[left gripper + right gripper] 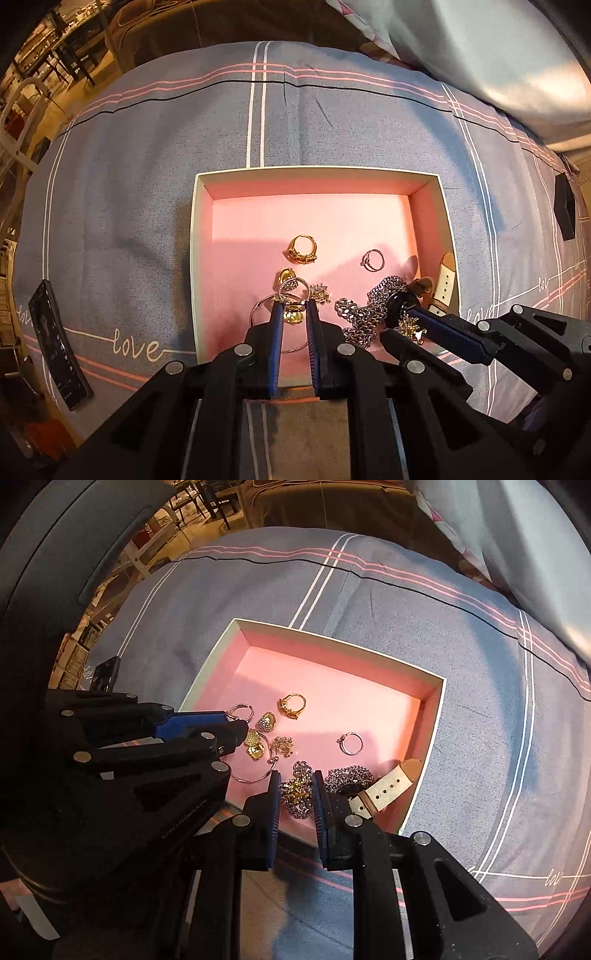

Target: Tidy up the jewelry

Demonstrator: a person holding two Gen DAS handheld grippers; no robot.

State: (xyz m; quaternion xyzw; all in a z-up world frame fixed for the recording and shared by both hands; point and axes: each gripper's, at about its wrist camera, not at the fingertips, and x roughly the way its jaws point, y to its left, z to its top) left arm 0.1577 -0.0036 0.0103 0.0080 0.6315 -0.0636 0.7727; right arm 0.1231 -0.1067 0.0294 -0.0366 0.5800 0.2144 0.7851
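Jewelry lies heaped in the pink box (pixel 436 206) on the bed — left claw (pixel 294 308) pressed together among rings, right claw (pixel 295 788) pinching a gold brooch (pixel 297 788); lifting it clear of the chain (pixel 347 775) comes next.

Both grippers point steeply down, side by side and close together.

The left gripper (pixel 294 304) has its two blue-padded fingers (pixel 276 332) nearly parallel, with only a narrow gap at the tips; it is closed as far as it goes, and whether the tips pinch anything cannot be told. In the right wrist view it (pixel 236 723) enters from the left edge, its black linkage arms stacked one above another.

The right gripper (pixel 295 781) has its fingers (pixel 274 808) a little wider apart, almost closed. In the left wrist view it (pixel 400 323) comes in from the right edge, slanting towards the left gripper, tips near each other but apart.
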